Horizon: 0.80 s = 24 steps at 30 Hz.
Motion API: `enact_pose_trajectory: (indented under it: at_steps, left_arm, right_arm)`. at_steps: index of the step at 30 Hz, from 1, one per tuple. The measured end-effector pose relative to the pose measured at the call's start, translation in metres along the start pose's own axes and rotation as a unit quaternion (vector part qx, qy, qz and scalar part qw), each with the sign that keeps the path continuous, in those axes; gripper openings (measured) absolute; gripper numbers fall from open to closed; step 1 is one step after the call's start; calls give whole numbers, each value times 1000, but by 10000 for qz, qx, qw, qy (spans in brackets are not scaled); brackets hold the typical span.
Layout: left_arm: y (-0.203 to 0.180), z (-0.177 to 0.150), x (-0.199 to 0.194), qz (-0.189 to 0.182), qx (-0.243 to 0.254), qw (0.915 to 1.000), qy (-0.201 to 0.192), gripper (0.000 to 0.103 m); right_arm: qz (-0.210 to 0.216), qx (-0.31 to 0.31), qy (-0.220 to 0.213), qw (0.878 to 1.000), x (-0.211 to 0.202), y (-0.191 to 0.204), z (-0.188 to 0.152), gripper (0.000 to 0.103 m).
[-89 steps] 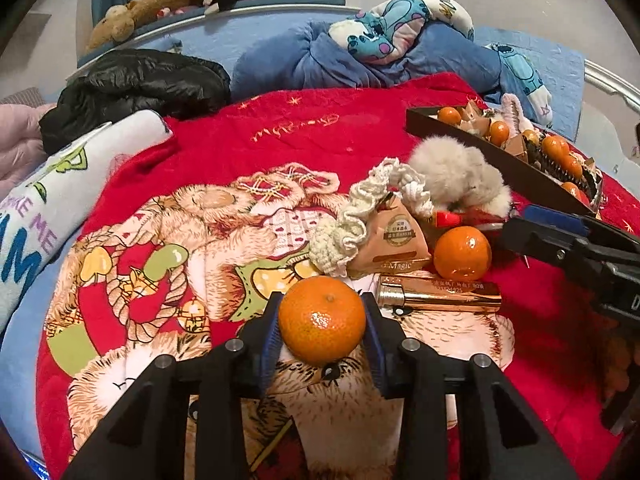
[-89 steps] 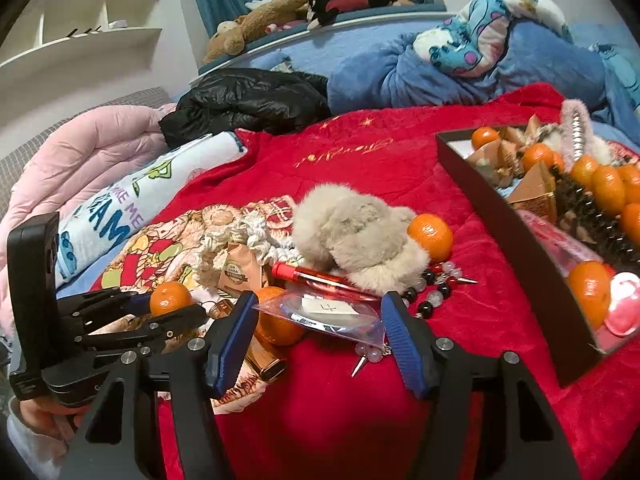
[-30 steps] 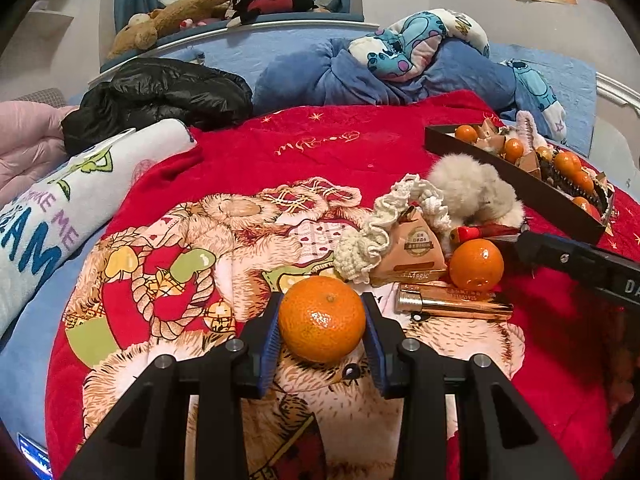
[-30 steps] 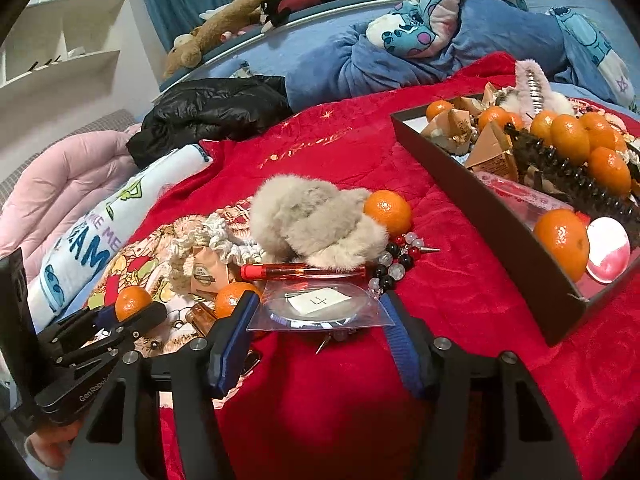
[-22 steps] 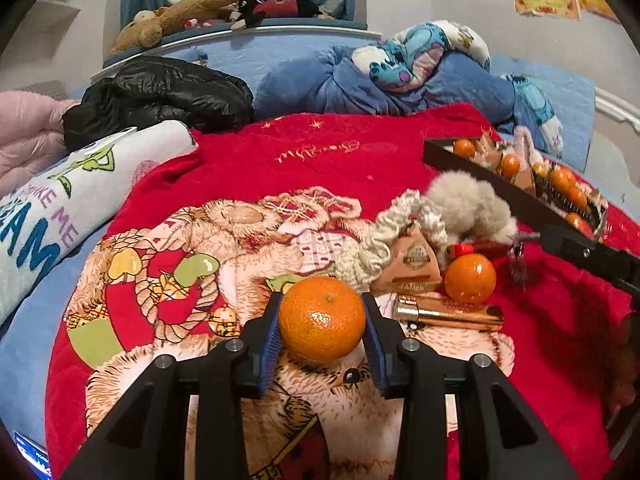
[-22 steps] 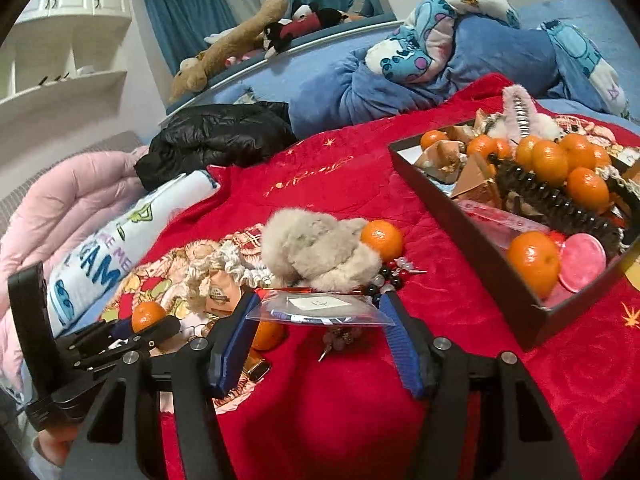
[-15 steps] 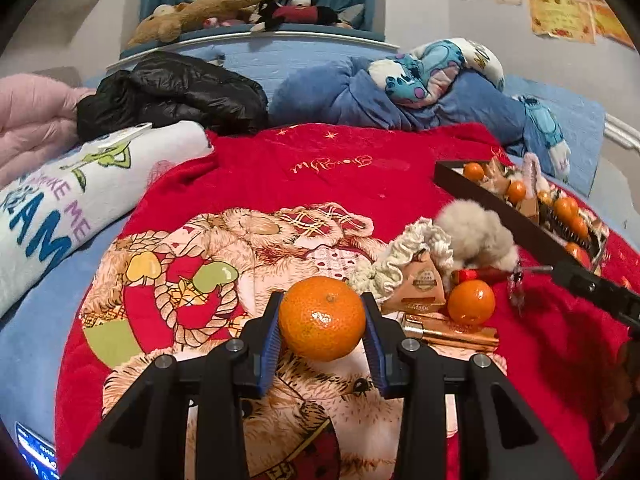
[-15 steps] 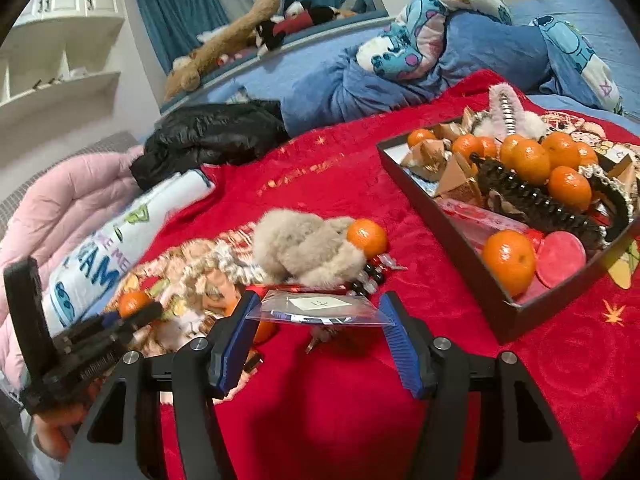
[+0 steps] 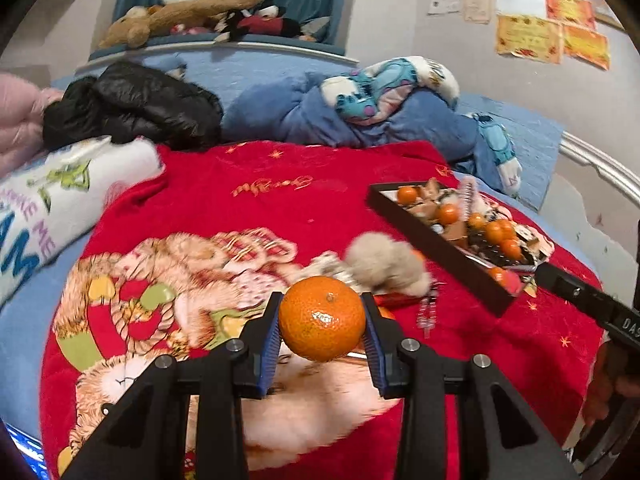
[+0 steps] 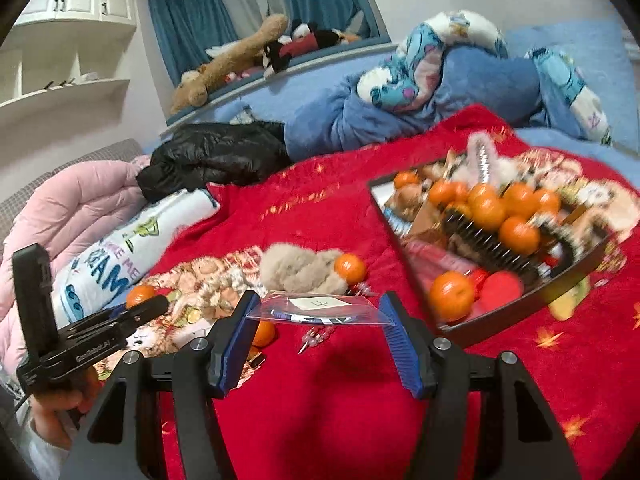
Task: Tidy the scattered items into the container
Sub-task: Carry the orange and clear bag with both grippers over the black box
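My left gripper is shut on a tangerine and holds it in the air above the red blanket. My right gripper is shut on a clear plastic bag with a white label, also lifted off the blanket. The dark tray holds several tangerines, a black comb and wrapped snacks; it lies to the right of both grippers and also shows in the left wrist view. A fluffy beige pom-pom, a loose tangerine and a bead string lie on the blanket.
Another tangerine and a gold tube lie under the right gripper's left finger. A black jacket, a blue duvet and a white printed pillow border the blanket. Plush toys line the back ledge.
Both grippers have risen off the blanket with their loads. The right gripper has moved toward the tray, which now looks nearer and larger. The left gripper has lifted the tangerine higher.
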<state>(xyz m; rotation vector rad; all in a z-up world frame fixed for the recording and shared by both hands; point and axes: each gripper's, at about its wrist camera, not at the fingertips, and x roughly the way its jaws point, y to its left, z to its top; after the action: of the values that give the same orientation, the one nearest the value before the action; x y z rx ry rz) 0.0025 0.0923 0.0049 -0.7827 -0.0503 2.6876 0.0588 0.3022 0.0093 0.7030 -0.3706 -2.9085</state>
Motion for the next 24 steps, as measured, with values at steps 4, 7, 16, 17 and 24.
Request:
enact_pose_trajectory:
  at_steps: [4, 7, 16, 17, 24]
  left_arm:
    - [-28, 12, -15, -237, 157, 9996, -54, 38]
    - [-52, 24, -28, -397, 185, 9990, -133, 38]
    - [-130, 49, -64, -839, 493, 9946, -370, 38]
    - [-141, 53, -69, -903, 511, 9938, -399, 38]
    - [-185, 75, -81, -1035, 659, 9913, -469, 38]
  right_arm:
    - [-142, -155, -148, 9997, -33, -9, 8, 60]
    - [-273, -198, -262, 9991, -58, -18, 13, 60]
    - [-354, -148, -482, 9981, -124, -42, 21, 60]
    - [-324, -134, -513, 9981, -131, -44, 23, 60]
    - [-201, -142, -781, 9966, -165, -57, 42, 60]
